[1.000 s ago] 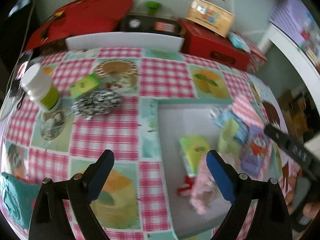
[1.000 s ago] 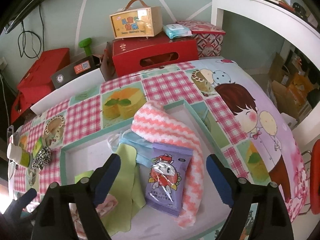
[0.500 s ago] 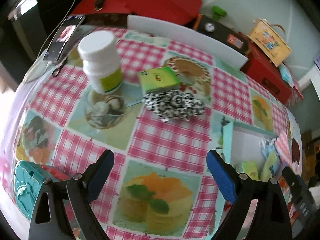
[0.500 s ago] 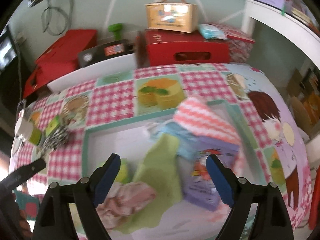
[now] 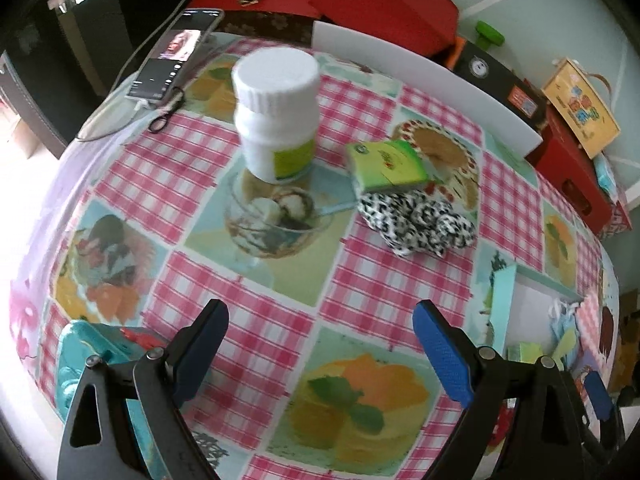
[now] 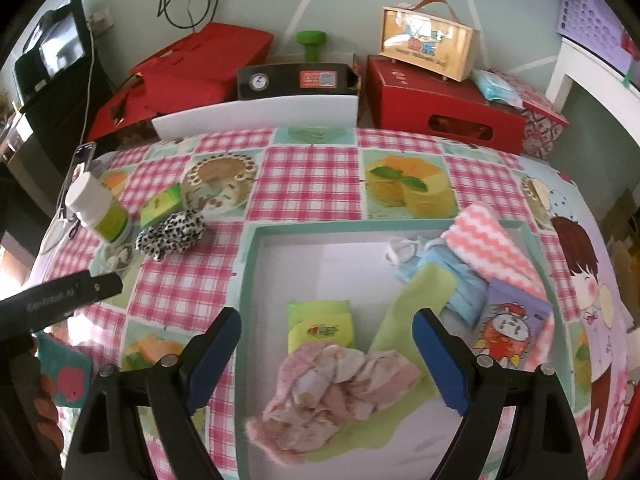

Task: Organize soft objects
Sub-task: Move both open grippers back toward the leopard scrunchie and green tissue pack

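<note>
Likely next: leopard scrunchie [image 5: 420, 216], soft, light, squashing easily, pinching across bunched middle; left gripper [image 5: 320, 344] hanging released, right gripper [image 6: 328, 348] also released, both empty

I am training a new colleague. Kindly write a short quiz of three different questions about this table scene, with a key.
1. True or false: the leopard-print soft item lies inside the tray.
2. Which thing touches the leopard-print soft item? A. white bottle B. green packet C. phone
3. Fill in: the jaws of the right gripper stand ____ above the pink cloth.

Key: 1 false, it lies on the tablecloth outside the tray. 2 B. 3 open.
</note>
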A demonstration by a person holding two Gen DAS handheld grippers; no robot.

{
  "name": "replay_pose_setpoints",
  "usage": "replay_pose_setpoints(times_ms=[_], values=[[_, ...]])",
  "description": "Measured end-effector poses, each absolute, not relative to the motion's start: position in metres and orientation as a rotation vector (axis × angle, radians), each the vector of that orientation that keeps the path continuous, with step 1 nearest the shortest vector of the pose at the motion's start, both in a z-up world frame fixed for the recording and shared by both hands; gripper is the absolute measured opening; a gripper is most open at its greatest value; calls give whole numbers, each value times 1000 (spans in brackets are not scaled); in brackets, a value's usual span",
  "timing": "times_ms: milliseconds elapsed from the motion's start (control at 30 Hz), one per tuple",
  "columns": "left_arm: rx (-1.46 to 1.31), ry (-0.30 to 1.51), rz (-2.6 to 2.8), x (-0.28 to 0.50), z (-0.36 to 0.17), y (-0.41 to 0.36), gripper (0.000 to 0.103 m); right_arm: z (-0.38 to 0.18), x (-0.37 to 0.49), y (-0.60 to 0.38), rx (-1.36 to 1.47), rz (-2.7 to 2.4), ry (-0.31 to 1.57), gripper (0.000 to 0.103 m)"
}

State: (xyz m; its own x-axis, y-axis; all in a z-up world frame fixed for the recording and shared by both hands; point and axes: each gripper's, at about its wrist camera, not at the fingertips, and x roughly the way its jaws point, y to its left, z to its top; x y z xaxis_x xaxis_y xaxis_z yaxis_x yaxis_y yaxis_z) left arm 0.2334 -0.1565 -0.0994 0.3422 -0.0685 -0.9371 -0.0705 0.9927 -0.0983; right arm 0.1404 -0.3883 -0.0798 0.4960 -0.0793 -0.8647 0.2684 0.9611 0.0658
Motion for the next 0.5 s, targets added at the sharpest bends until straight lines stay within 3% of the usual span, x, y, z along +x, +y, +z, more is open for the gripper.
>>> replay_pose_setpoints(times_ms=[500], values=[[-97, 1182, 13, 242, -89, -136, 94, -87, 148, -366, 176, -161, 1031, 90]])
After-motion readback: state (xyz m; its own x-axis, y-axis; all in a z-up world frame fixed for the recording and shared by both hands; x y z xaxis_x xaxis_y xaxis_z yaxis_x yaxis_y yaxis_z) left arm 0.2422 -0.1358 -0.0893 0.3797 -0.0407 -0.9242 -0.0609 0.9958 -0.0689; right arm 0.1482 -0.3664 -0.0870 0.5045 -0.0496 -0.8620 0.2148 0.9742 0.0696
